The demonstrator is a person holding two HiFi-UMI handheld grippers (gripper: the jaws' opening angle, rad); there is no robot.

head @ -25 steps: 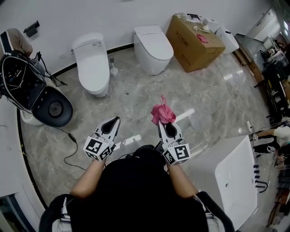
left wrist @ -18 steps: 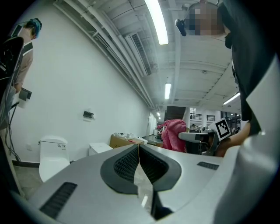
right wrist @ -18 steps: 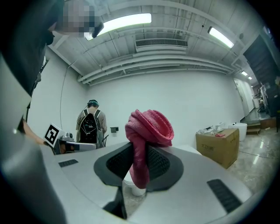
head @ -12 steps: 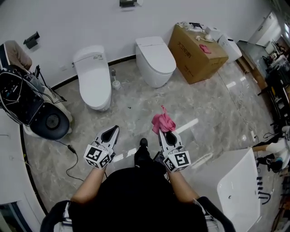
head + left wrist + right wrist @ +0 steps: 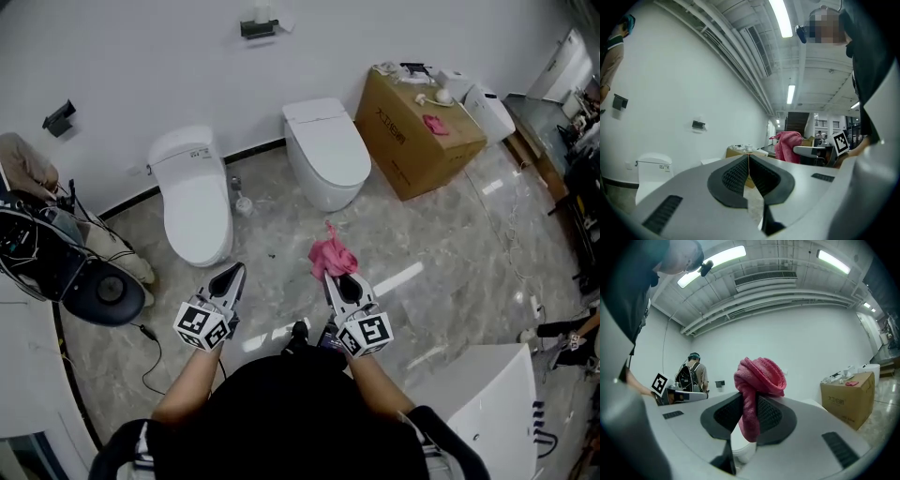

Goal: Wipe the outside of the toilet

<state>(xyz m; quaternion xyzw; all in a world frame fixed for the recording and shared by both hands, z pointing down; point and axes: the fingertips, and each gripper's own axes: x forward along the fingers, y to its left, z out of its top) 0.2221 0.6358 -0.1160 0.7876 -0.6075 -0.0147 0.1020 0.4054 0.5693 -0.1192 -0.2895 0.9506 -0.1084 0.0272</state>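
Holding the pink cloth (image 5: 333, 253) clamped in your right gripper (image 5: 338, 275), you have something soft, light and floppy, probably best pinched at its bunched middle. Your left gripper (image 5: 233, 273) is closed on nothing. Far ahead by the wall stand the left toilet (image 5: 195, 202) and right toilet (image 5: 325, 150), glossy white, likely hard and slippery.

Bright, even light from ceiling strip lamps (image 5: 724, 258); glare streaks the marble floor (image 5: 441, 244); gripper views bend strongly, edges dark, possibly vignetted.
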